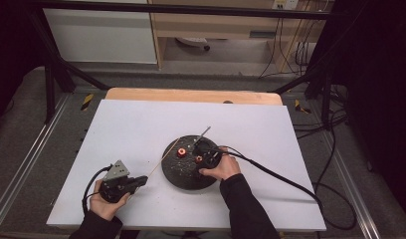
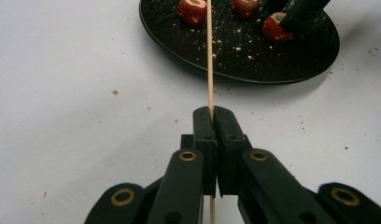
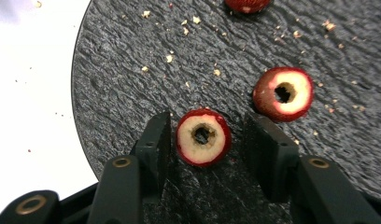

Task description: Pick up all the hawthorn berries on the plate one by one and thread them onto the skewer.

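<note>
On the black plate (image 3: 109, 84), near its edge, a cored red fruit piece (image 3: 202, 136) sits between the right gripper's (image 3: 205, 140) narrowed jaws, seemingly not quite touched. The left gripper (image 2: 212, 122) clamps a wooden skewer (image 2: 209, 65).

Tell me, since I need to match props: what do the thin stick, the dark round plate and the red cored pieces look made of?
Stick: pale, thin and straight, probably a bamboo or wooden skewer, matte. Plate: black with a rough, pitted surface, slate or stone-look ceramic; can't tell which. Cored pieces: glossy red skin, cream flesh, hollow centre, likely small fruit.
</note>
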The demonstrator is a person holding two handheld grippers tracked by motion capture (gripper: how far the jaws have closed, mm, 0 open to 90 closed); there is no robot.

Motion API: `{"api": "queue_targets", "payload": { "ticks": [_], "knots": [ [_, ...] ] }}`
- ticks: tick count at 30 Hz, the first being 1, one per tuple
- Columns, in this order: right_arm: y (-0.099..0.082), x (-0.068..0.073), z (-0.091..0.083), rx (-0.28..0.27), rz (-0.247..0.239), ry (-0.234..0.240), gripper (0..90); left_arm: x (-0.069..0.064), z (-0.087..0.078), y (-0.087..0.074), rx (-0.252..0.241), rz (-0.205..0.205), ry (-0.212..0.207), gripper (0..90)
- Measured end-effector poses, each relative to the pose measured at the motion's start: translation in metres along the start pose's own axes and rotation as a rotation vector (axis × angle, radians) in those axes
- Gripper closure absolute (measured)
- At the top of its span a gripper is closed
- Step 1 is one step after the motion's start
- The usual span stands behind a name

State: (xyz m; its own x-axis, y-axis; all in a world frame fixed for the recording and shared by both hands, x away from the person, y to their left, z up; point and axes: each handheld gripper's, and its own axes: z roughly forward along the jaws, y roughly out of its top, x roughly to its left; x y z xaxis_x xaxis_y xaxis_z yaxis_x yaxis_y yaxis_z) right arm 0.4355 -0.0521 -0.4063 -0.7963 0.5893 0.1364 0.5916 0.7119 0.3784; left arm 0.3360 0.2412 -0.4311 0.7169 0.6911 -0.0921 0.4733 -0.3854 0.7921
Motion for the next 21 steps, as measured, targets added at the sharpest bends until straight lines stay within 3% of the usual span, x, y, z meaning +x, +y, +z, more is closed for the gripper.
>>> {"api": "queue_targets", "payload": {
  "ticks": [7,16,21],
  "knots": [
    [0.0011,-0.0022,0.0026,0.018,0.012,0.019,59.4,-0.0004,0.0006,0.0,0.002,0.003,0.0,88.2],
    [0.0017,-0.0033,0.0022,0.027,0.031,0.027,60.3,-0.0007,0.0007,0.0001,0.005,0.006,0.0,88.2],
    [0.0015,-0.0024,-0.0043,-0.013,0.05,0.032,60.4,-0.0011,0.0008,0.0001,0.004,0.008,0.003,88.2]
  ]
}}
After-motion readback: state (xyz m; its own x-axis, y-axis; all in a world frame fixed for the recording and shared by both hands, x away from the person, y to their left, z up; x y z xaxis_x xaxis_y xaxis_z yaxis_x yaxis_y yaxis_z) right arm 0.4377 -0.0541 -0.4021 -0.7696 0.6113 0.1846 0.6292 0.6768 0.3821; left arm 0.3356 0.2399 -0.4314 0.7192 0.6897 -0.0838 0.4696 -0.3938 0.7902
